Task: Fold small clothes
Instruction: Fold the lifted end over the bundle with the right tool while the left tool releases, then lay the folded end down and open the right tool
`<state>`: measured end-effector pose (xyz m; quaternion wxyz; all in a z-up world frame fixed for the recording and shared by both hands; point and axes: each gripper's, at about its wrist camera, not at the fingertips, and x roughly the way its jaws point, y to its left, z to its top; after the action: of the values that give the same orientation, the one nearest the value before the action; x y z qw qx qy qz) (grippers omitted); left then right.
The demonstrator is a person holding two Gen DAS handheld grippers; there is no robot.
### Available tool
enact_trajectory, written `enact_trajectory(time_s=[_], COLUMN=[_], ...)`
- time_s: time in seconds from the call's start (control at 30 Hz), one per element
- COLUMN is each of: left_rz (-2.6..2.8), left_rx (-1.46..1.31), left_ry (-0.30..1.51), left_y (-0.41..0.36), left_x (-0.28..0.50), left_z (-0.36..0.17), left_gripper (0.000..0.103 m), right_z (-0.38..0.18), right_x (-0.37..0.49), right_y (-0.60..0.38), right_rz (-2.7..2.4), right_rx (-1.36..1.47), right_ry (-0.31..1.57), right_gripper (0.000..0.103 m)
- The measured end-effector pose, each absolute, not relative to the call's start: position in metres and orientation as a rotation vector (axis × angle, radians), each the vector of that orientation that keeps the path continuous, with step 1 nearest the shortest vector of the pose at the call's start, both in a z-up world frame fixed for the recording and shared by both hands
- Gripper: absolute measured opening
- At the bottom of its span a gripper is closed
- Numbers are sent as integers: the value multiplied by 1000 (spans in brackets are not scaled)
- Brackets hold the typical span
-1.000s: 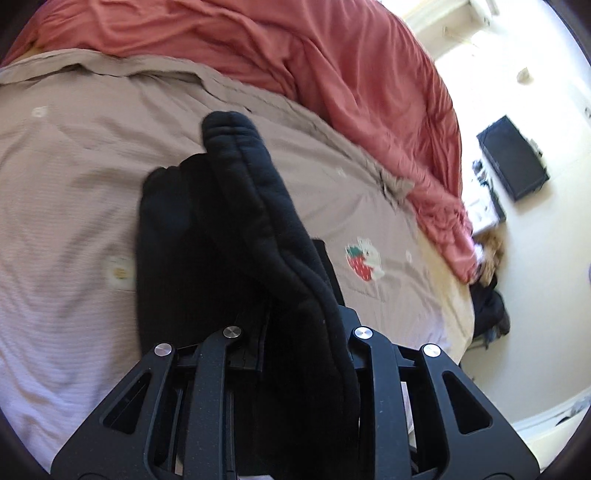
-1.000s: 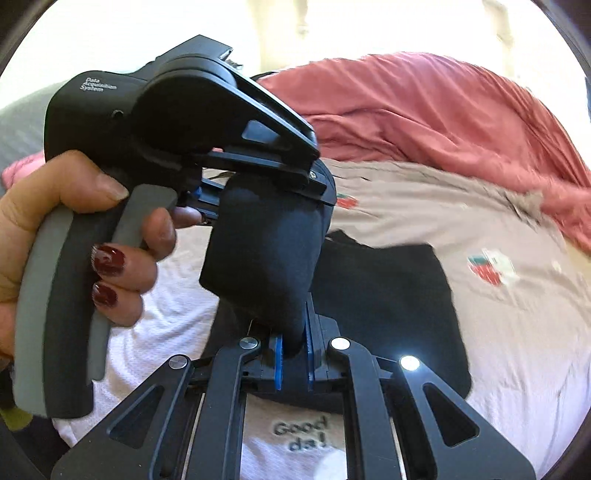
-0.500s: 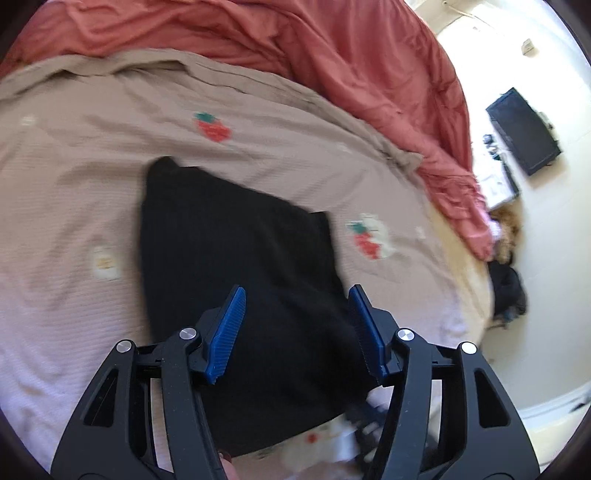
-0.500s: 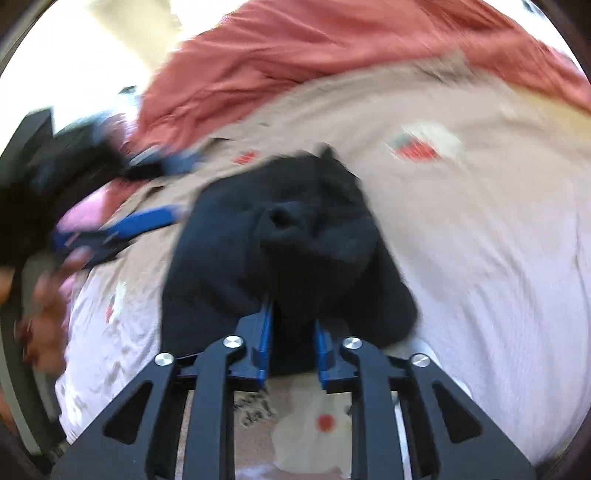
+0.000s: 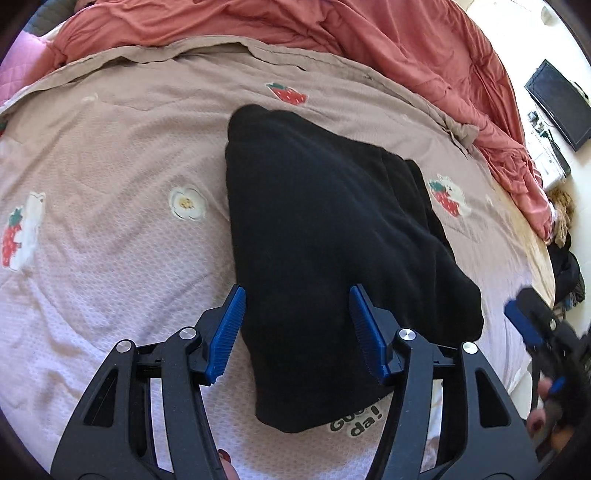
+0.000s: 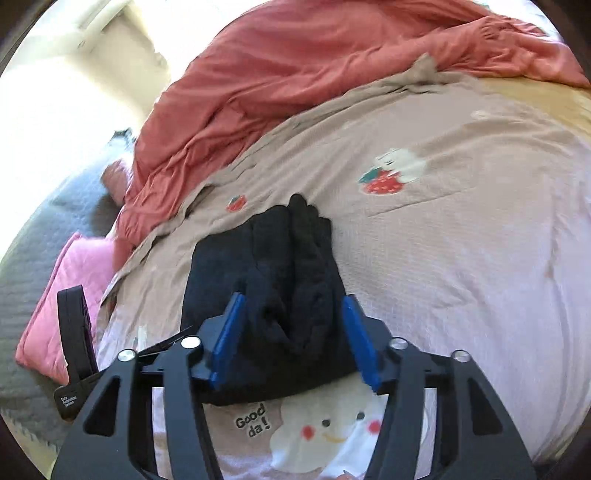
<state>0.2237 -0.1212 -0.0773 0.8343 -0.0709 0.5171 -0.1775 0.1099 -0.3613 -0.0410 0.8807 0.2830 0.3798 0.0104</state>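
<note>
garment [image 5: 332, 236]: plain black
bedsheet [image 5: 110, 229]: beige-pink with strawberry, bear and flower prints
duvet [image 5: 369, 40]: coral red, beyond the garment

A bed [image 5: 110, 258] is spread with a beige-pink sheet [image 6: 480, 258] printed with strawberries, a flower [image 5: 186, 204], and a smiling cloud with the words "Good da!" [image 6: 255, 424]. A red duvet [image 5: 369, 33] lies bunched along the sheet's far edge. A pink quilted pillow [image 6: 70, 291] rests on a grey blanket [image 6: 26, 266]. Off the bed, a black screen [image 5: 557, 103] stands on a bright floor.
</note>
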Motion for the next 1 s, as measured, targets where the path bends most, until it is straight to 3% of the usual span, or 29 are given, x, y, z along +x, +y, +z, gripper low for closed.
enact_trajectory(time_s=[0.43, 0.47, 0.5, 0.53, 0.6, 0.8, 1.0], left_rz=[-371, -370, -367, -365, -358, -380, -379], left_rx=[-81, -82, -84, -85, -87, -110, -28], left_ry=[1077, 1077, 1078, 1078, 1082, 1104, 1128], left_y=[-133, -133, -133, -133, -134, -139, -154], left_x=[210, 209, 209, 208, 207, 200, 193], left_z=[-85, -85, -86, -85, -85, -75, -86], left_gripper=[63, 63, 64, 64, 64, 64, 67], right_z=[-79, -79, -79, -78, -74, -49, -82], right_x=[149, 149, 148, 149, 148, 141, 147], right_y=[-343, -343, -342, -341, -339, -346, -354], right_rz=[149, 150, 153, 163, 177, 195, 129], right_rx=[577, 571, 557, 540, 524, 466, 497], right_ry=[982, 982, 980, 978, 971, 939, 1047], right_gripper=[53, 49, 32, 24, 16, 15, 16])
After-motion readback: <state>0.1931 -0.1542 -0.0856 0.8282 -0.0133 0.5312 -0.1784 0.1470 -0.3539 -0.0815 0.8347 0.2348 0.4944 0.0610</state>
